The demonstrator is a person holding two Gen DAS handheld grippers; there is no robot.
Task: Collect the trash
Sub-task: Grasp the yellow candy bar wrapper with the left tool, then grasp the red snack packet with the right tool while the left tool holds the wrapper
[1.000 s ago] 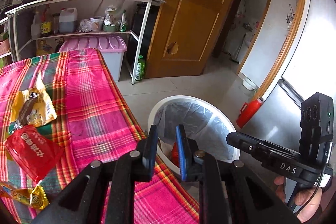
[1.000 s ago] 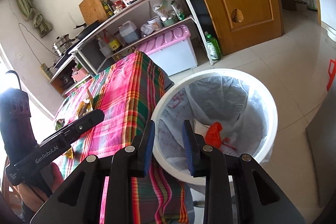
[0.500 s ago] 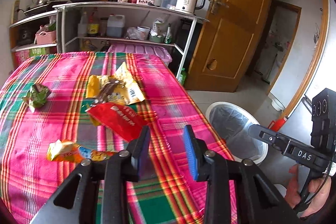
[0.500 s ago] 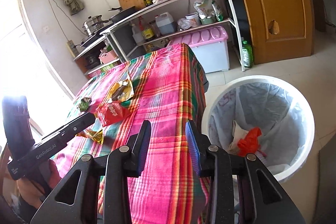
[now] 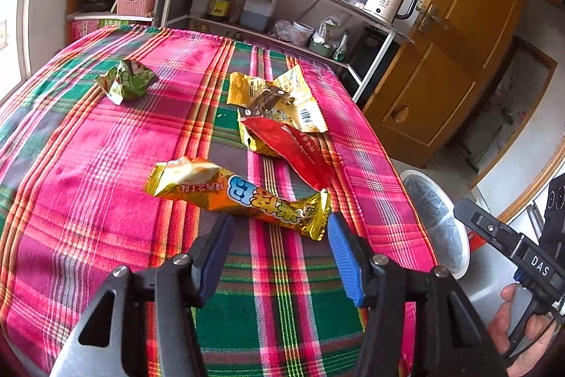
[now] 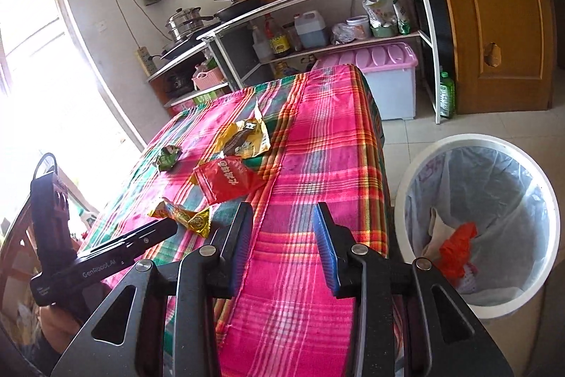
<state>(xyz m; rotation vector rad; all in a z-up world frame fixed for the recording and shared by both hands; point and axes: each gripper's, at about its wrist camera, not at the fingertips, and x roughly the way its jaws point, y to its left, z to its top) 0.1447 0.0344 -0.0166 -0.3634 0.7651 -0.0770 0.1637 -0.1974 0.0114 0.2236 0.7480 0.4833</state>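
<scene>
The left hand-held gripper [image 5: 280, 248], jaws wide and empty, hangs over the table [image 5: 88, 200] with the gold snack wrapper [image 5: 240, 193] just ahead between its fingers; closing squarely across the wrapper's crinkled middle should stop it sliding, the bin [image 6: 476, 225] waiting right
</scene>
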